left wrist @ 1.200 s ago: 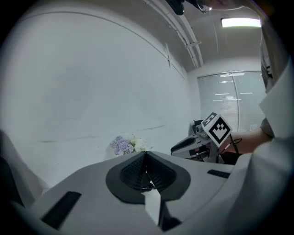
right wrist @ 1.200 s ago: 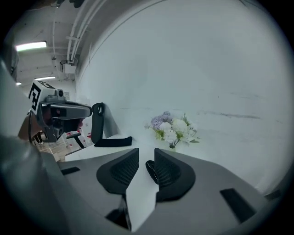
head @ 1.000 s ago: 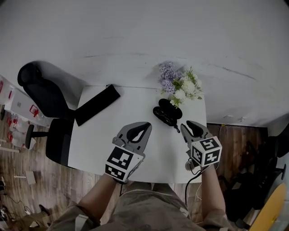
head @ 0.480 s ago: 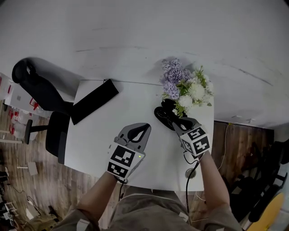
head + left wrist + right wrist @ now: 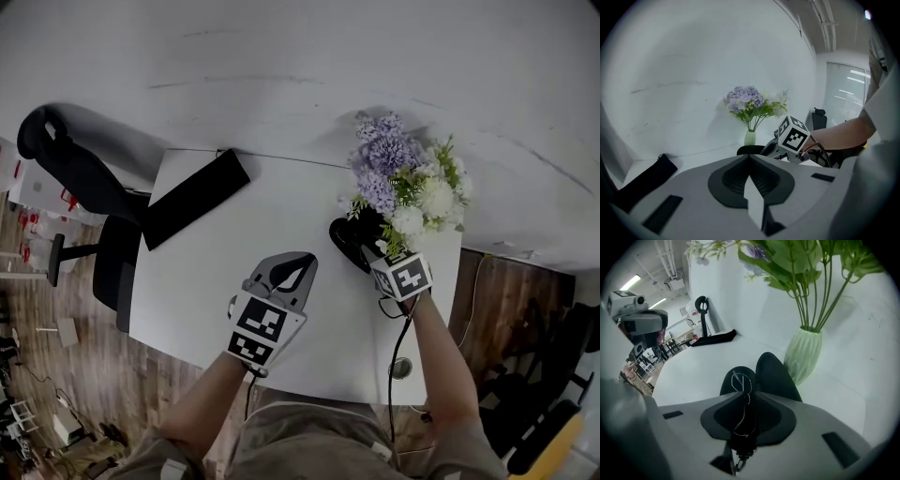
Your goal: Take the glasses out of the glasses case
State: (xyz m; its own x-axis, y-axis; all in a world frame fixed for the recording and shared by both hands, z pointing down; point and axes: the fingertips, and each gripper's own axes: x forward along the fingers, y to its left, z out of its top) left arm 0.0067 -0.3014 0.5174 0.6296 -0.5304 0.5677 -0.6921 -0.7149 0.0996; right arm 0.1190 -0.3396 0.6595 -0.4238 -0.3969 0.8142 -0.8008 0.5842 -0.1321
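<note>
Now that the right claw (image 5: 373, 253) has dropped onto the open glasses case (image 5: 349, 236), its jaws have narrowed and pinch the thin wire glasses (image 5: 740, 380), which still lie in the case. To my eye, the lift-out can begin. The left claw (image 5: 306, 259) hangs pressed together and empty over the bare counter (image 5: 216, 281). The vase (image 5: 804, 355) stands just beside the case with flowers (image 5: 403, 178) overhanging and the counter's right edge near. Open room lies leftward, toward the black pouch (image 5: 192, 199).
</note>
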